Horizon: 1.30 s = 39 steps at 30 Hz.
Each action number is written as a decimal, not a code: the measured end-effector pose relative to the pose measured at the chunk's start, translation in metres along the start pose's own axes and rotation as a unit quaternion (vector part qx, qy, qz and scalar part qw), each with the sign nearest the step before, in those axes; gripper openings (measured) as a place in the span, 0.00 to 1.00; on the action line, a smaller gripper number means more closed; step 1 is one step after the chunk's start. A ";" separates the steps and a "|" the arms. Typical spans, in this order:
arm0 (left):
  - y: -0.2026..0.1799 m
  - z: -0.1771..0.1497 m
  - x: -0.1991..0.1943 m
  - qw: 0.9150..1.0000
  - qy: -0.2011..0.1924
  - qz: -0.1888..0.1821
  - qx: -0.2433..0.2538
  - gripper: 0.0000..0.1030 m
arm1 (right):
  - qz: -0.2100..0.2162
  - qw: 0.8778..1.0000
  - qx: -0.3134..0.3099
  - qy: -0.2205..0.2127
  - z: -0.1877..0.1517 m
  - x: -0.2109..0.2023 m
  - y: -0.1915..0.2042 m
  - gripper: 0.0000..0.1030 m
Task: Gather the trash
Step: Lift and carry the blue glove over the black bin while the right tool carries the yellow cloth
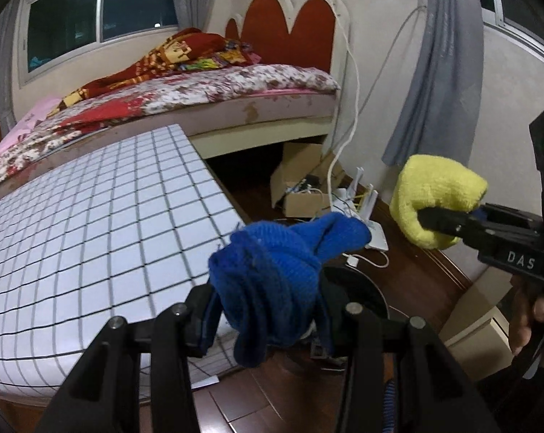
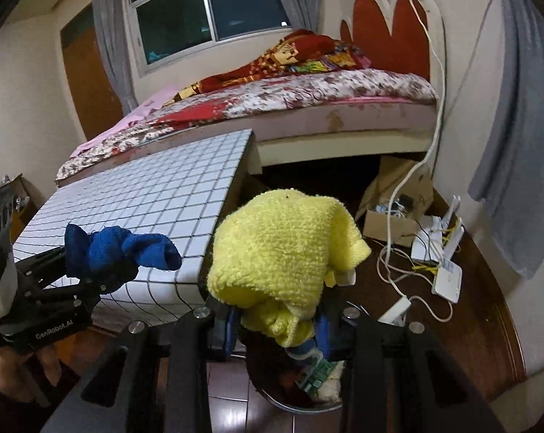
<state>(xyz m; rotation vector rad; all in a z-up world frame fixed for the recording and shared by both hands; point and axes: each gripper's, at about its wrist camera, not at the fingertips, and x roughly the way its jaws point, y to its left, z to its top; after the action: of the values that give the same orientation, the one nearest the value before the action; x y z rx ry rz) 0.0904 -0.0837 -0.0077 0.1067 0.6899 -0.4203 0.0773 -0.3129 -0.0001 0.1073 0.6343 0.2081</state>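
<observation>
My left gripper (image 1: 268, 310) is shut on a crumpled blue cloth (image 1: 279, 270), held in the air past the right edge of the grid-patterned table (image 1: 91, 223). It also shows in the right wrist view (image 2: 102, 267) with the blue cloth (image 2: 127, 249). My right gripper (image 2: 279, 321) is shut on a yellow towel (image 2: 286, 245), held above a dark round bin (image 2: 290, 382) with scraps inside. The right gripper (image 1: 441, 220) and yellow towel (image 1: 434, 198) show at the right of the left wrist view. The bin's rim (image 1: 365, 288) lies partly hidden under the blue cloth.
A bed (image 2: 308, 101) with a floral sheet stands behind the table. An open cardboard box (image 2: 394, 209), white routers (image 2: 445, 274) and cables (image 2: 391, 252) lie on the wooden floor by the wall. A grey curtain (image 1: 434, 72) hangs at the right.
</observation>
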 end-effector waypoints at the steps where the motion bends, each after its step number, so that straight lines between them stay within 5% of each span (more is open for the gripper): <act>1: -0.004 0.000 0.002 1.000 0.001 -0.002 0.002 0.44 | -0.002 1.000 0.001 0.000 -0.001 -0.001 -0.002 0.35; 25: -0.063 -0.036 0.060 0.997 0.056 -0.046 0.009 0.44 | -0.047 0.997 0.018 0.060 -0.046 0.020 -0.054 0.35; 39: -0.062 -0.049 0.099 0.994 0.086 -0.062 -0.009 0.45 | -0.057 0.990 -0.020 0.130 -0.072 0.076 -0.058 0.35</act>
<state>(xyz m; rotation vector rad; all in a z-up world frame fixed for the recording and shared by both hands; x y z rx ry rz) 0.1044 -0.1625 -0.1055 0.0832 0.8726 -0.5280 0.1032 -0.3496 -0.1104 0.0044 0.8924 0.1249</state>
